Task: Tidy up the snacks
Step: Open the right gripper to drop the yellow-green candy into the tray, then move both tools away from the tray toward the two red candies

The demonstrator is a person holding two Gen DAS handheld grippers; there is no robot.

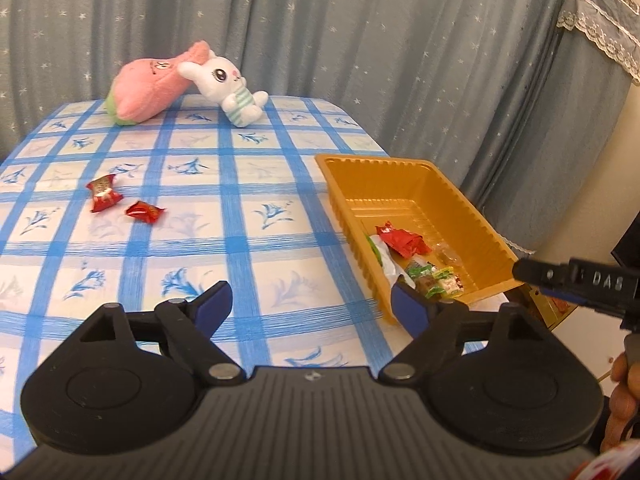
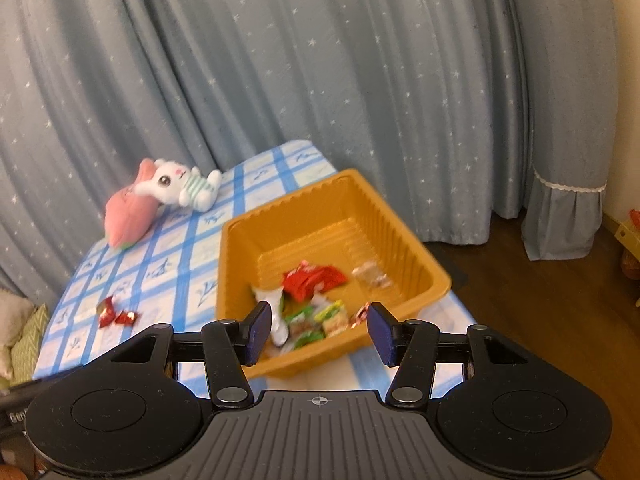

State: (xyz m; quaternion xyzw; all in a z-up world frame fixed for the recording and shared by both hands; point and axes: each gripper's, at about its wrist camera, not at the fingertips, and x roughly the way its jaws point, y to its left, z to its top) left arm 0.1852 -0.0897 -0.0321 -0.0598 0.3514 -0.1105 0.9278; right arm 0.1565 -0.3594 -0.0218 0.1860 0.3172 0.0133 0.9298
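Left wrist view: the left gripper hangs over the checked tabletop, its fingers spread wide with nothing between them. Two red snack packets lie loose at the left, well apart from the gold tray, which holds more wrapped snacks.

Right wrist view: the right gripper hovers at the tray's near wall, fingers apart and empty. Two plush toys lie at the tabletop's far end.

Counter cloth was white with a blue grid and blue floral sprigs. Tray was golden orange. 2 loose wrappers were red. Curtain was grey-blue, dotted with white stars.
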